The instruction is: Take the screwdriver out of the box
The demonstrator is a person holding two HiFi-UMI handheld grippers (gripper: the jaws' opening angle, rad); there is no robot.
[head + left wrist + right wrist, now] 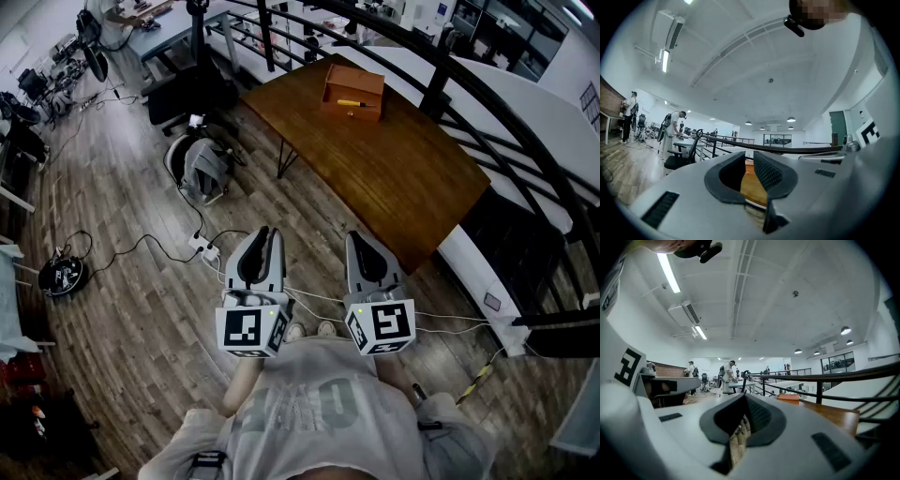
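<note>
The screwdriver (354, 103) is a short tool with a bright yellow handle and a darker end pointing right. It lies flat and crosswise at the box (353, 82), which stands at the far end of the bench (384, 178). At this range it is too small to tell whether it rests inside an open top or on the lid. The box is a squat case of orange-brown wood, a shade redder than the bench's dark plank top, with a small pale fitting on the face turned toward the near end of the bench. Both grippers hang side by side off the near end of the bench, well apart from the box, above the wooden floor (141, 281) and pointing level toward the bench. The left gripper (262, 234) has its jaws a narrow way apart, with only the bench's wood showing through the gap and nothing between them. The right gripper (364, 240) has its jaws closed together, tips meeting, and grips nothing.
</note>
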